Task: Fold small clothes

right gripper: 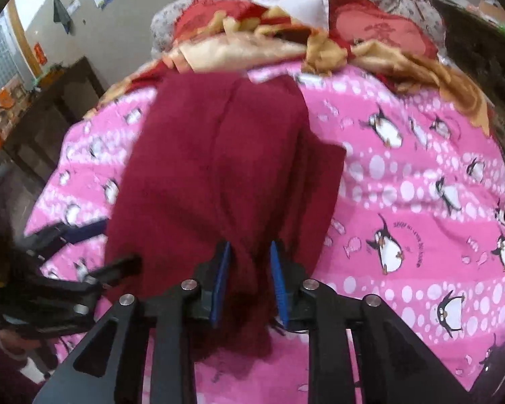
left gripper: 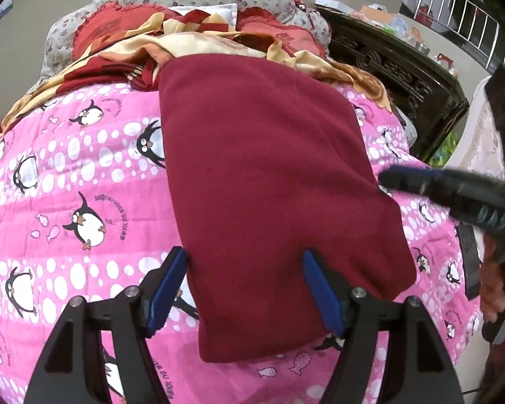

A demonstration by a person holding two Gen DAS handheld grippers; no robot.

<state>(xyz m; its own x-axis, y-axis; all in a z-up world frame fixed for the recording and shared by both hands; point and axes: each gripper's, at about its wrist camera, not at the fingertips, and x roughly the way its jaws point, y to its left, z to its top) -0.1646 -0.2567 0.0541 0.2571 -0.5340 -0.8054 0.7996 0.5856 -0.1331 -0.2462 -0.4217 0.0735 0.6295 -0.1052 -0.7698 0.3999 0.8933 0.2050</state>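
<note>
The dark red garment [left gripper: 272,195] lies folded on the pink penguin quilt [left gripper: 77,181], its near-right edge bunched between the nearly closed right gripper [right gripper: 249,269], likely for another fold, while the left gripper [left gripper: 245,289] hovers wide open, empty.

Folded maroon garment [left gripper: 272,181] on bed

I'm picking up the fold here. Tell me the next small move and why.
Probably carry the right gripper forward, folding its pinched edge of the maroon garment over. Its jaws grip bunched cloth, while the left gripper is open over the near end on the pink penguin quilt.
</note>
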